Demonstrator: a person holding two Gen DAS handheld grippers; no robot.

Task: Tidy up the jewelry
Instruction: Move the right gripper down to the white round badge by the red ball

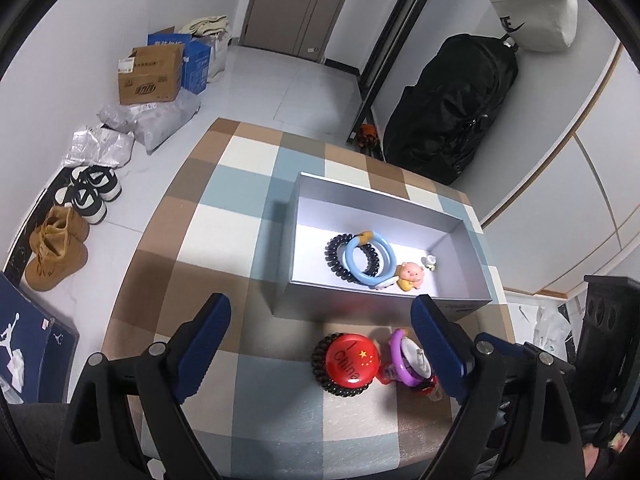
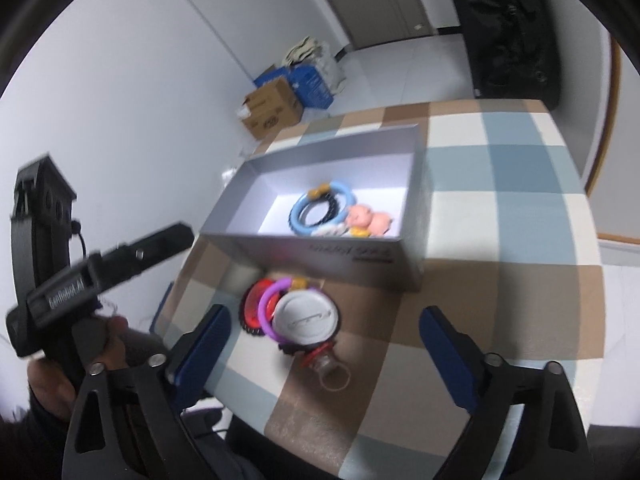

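Note:
A grey open box [image 1: 384,194] [image 2: 320,246] on the checkered table holds a blue ring [image 1: 366,258] [image 2: 298,208], a black coil hair tie [image 1: 334,258] and a pink pig charm [image 1: 412,276] [image 2: 370,218]. In front of the box lie a red badge [image 1: 352,358] on a black coil tie, a purple ring [image 1: 396,354] [image 2: 266,306] and a silver round badge [image 2: 306,316]. My left gripper [image 1: 324,346] is open above the red badge. My right gripper [image 2: 324,338] is open over the silver badge, nothing pressed between its pads.
The checkered tablecloth [image 1: 224,240] [image 2: 500,200] ends close to the box's far side. On the floor stand shoes [image 1: 56,248], cardboard boxes [image 1: 150,76] and a black bag [image 1: 460,108]. A hand holding the left gripper's body [image 2: 92,276] shows at the left of the right wrist view.

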